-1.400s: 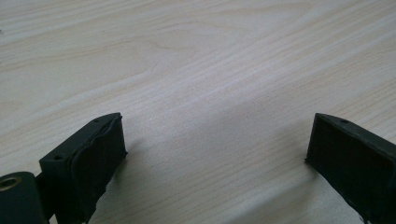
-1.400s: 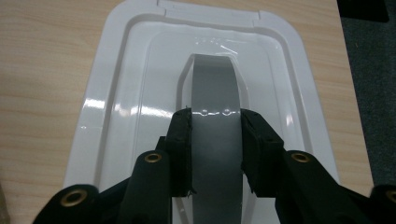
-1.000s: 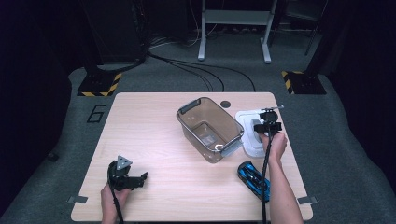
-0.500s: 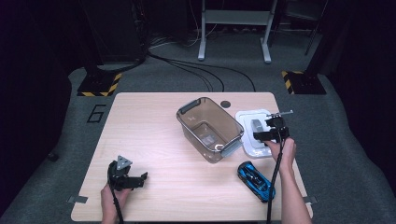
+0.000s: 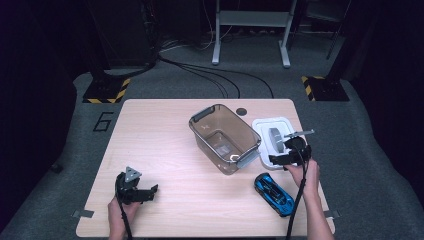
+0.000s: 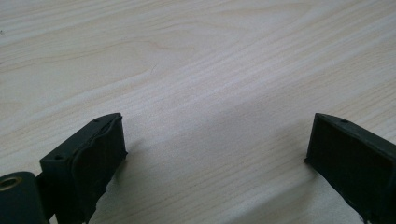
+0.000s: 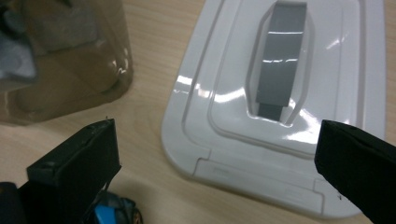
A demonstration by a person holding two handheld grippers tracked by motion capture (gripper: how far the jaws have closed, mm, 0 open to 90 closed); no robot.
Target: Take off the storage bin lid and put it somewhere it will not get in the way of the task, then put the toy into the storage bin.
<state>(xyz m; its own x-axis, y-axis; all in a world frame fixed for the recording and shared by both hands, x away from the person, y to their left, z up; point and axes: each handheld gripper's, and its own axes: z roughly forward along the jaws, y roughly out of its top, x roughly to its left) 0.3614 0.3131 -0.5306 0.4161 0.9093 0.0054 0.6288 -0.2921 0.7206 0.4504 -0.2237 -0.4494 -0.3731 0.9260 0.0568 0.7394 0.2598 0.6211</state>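
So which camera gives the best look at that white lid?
The right gripper view: the white lid looms close, its grey handle sharp. The high view shows it small beside the clear bin. The left gripper view looks at bare table.

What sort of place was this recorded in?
Probably a lab or test studio, not a home: a light wooden table on grey carpet marked with a painted number 6, black-and-yellow hazard-striped floor plates, and loose black cables behind.

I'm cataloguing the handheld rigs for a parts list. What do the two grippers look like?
Both are black. The left gripper carries a grey three-cornered plate on top, and the right gripper has a thin silvery bar at its top. Each ends in two blocky black jaws, and a black cable trails back along the forearm.
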